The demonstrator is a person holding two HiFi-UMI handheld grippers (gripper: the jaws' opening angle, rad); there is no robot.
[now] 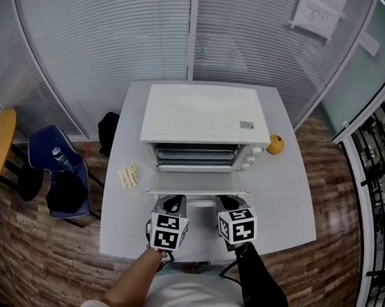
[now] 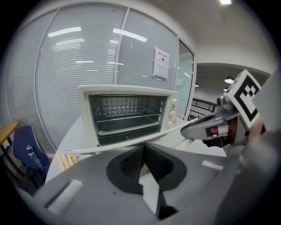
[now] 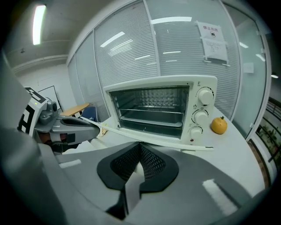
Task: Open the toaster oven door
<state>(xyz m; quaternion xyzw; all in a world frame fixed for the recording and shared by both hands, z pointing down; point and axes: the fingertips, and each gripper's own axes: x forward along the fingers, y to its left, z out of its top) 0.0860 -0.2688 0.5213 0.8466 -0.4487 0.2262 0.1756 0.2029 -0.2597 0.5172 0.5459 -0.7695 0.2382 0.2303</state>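
Grey left gripper [image 2: 144,148], right gripper [image 3: 139,147]: both pinched together, empty, we judge, because white boxy toaster oven door [image 1: 197,182] already lies open.

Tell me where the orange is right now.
In the head view the orange sits on the white table at the toaster oven's right side, beside its control knobs.

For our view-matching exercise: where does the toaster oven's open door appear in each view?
Head view: open door lies flat at centre, before the toaster oven.
Left gripper view: its pale edge crosses mid-frame, rising rightward.
Right gripper view: its edge crosses mid-frame, falling rightward.
Shared landmark: paper notice behind the oven, upper right throughout.
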